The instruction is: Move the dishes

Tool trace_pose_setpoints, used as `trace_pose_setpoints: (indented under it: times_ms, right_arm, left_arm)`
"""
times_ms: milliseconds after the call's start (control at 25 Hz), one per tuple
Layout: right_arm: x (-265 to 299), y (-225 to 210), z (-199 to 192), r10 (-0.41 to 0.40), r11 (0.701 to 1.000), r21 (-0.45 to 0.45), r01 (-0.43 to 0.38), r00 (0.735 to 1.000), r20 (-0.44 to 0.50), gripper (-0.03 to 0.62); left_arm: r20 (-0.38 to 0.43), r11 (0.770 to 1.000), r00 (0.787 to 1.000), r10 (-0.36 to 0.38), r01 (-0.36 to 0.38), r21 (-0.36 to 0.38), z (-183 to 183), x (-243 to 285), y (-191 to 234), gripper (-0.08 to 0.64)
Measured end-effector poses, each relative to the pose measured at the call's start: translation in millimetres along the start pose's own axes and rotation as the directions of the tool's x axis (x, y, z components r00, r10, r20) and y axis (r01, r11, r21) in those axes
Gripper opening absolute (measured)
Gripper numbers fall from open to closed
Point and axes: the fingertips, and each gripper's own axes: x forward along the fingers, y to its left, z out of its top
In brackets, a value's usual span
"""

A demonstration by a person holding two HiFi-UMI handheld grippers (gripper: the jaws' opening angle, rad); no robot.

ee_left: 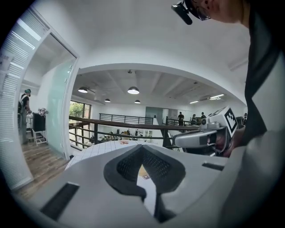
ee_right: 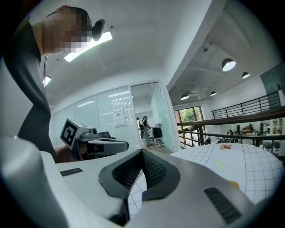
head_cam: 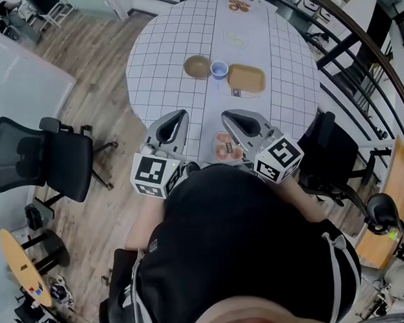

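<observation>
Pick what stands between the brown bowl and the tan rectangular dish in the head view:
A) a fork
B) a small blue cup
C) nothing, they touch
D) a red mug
B: the small blue cup stands in the gap between the brown bowl and the tan rectangular dish.

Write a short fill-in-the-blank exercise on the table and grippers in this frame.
Between the brown bowl and the tan tray stands a small blue ___.
The left gripper has its jaws ___, with nothing between them.
Nearest the right gripper lies a pink ___.
Missing words: cup; shut; plate.
</observation>
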Motion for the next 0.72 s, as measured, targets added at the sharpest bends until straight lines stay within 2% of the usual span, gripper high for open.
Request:
trace_pose_setpoints:
  times_ms: [280,720]
  right_arm:
    - [-6,-8,4,-0.019,0.999,-0.030,0.019,1.000,-0.006,0.017]
    - [-14,-21,0,-0.033,0.999,-0.017,0.033,0.999,-0.011,0.017]
  left_arm:
    - [-0.003,1.000,1.000,-0.013,0.013,-0.007,0,12,-3,0.006]
    - [-0.022,0.999,0.999,-0.046,0.046,-0.003,-4,31,-17,0.006]
